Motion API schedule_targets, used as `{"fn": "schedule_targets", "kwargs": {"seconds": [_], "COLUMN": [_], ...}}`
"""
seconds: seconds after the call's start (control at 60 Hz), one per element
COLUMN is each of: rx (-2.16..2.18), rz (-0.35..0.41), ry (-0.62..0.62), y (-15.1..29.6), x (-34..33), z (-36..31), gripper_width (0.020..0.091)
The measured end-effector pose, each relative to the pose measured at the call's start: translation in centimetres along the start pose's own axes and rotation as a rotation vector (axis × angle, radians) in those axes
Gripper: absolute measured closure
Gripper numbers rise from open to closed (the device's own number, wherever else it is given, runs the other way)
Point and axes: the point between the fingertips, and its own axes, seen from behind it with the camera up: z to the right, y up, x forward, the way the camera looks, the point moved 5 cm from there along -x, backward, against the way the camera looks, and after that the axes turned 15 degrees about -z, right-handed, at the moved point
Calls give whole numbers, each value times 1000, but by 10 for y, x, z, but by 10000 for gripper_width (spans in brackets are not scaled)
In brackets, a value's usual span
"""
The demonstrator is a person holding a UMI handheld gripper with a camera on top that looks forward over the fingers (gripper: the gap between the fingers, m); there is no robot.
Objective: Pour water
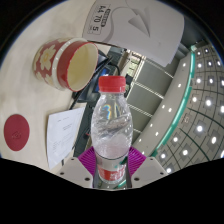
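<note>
A water bottle and a red cup

The water bottle point(111, 130) is clear plastic with a red cap on top. It stands up straight in the lower middle of the frame, and its bottom sits between the two purple pads point(90, 160). It has a red and white label low down. The cup point(66, 62) is in the upper left of the frame. It is red and cream, tipped so its open mouth shows, well apart from the bottle.

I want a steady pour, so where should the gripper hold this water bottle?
Hold the water bottle low on its clear body, coming from the side across its width. It stands upright, red cap on top, and the gripper already clamps that lower part, the neck free to tip.
</note>
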Motion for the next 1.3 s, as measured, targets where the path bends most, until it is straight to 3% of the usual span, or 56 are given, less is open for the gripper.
{"fn": "schedule_targets", "kwargs": {"seconds": [0.2,0.467,0.75,1.017,1.1,1.25,1.3], "rx": [243,1032,1552,1611,1647,1653,1652], "rz": [-5,21,97,112,151,111,76], "ry": [129,555,987,1105,1059,1081,1118], "y": [-14,-40,-33,-7,-8,-13,-14], "x": [-2,-42,-67,-82,-81,-86,-88], "z": [8,15,-50,-118,-116,-119,-121], "gripper_width": [722,720,721,718,708,532,353]}}
